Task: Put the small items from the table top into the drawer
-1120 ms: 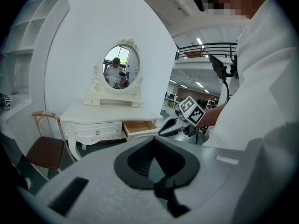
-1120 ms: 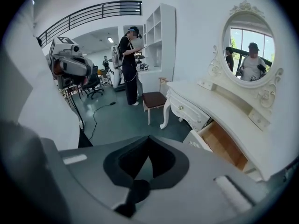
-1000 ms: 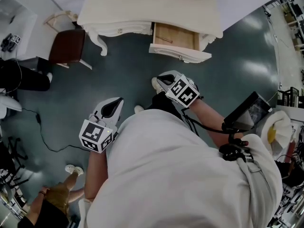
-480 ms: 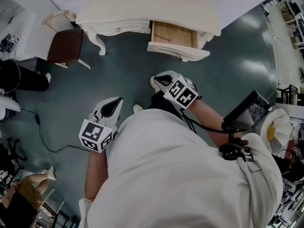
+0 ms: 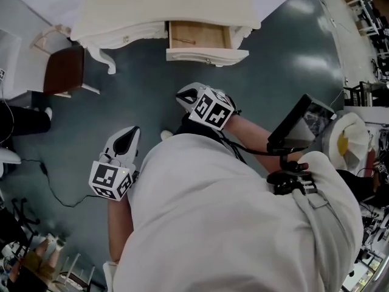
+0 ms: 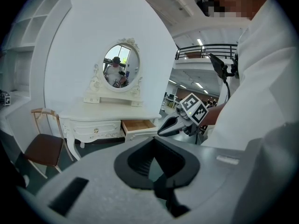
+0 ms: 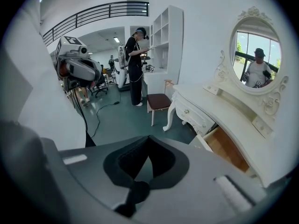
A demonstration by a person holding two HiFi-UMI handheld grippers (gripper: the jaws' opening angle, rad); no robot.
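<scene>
A cream dressing table (image 5: 152,11) stands ahead, and its right-hand drawer (image 5: 203,35) is pulled out. A thin stick-like item (image 5: 182,40) lies on the drawer's wooden floor. I can make out no small items on the table top. My right gripper (image 5: 180,95) is shut and empty, held over the floor a short way before the drawer. My left gripper (image 5: 130,132) hangs lower and to the left, also shut with nothing in it. The drawer (image 6: 138,124) and the right gripper (image 6: 161,132) show in the left gripper view. In the right gripper view the drawer (image 7: 226,148) lies at lower right.
A brown-seated chair (image 5: 61,70) stands left of the table. An oval mirror (image 6: 120,71) tops it. A black cable (image 5: 61,193) trails over the dark floor at left. A person in black (image 7: 135,69) stands by white shelves. A screen on a mount (image 5: 298,126) sticks out at my right.
The whole head view has slid left and up, table and drawer with it. Both grippers keep about the same distance from the drawer. The person at bottom left has mostly gone from view.
</scene>
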